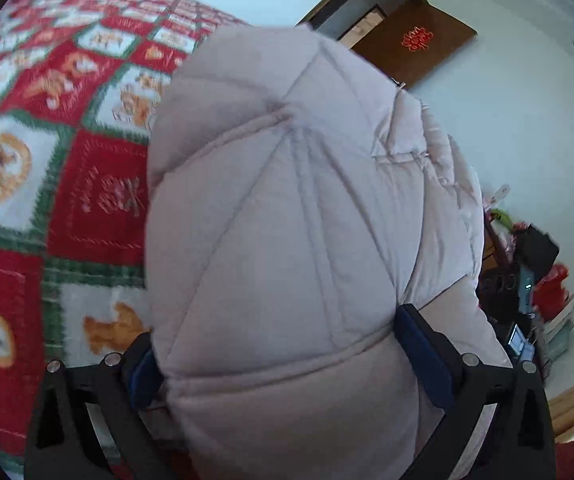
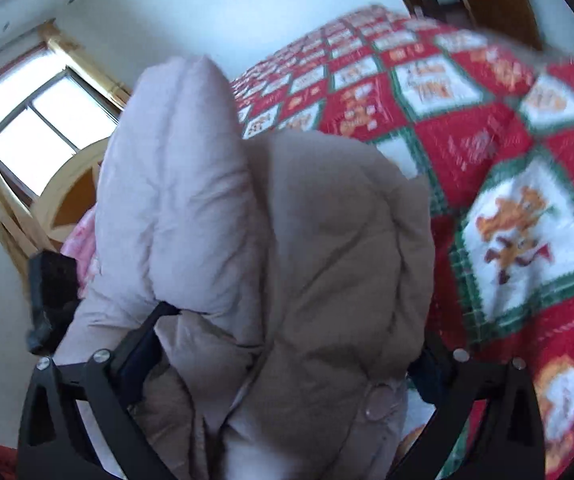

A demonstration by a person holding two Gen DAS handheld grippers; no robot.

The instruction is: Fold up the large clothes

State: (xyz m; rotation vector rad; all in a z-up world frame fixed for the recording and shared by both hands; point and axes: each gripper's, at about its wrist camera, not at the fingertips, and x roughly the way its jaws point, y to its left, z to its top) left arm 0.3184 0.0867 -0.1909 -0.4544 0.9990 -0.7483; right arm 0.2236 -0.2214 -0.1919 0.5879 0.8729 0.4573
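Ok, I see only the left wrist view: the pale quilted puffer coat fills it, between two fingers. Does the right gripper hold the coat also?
Observer: Yes. In the right wrist view the right gripper is closed on a thick bunch of the pale quilted puffer coat.
Operator: Is some fastening visible there?
Observer: A round clear snap button sits on the coat, low between the fingers.
Operator: And what is behind the coat on that side?
Observer: A window with a yellow wooden frame, bright with daylight, at the left of that view.
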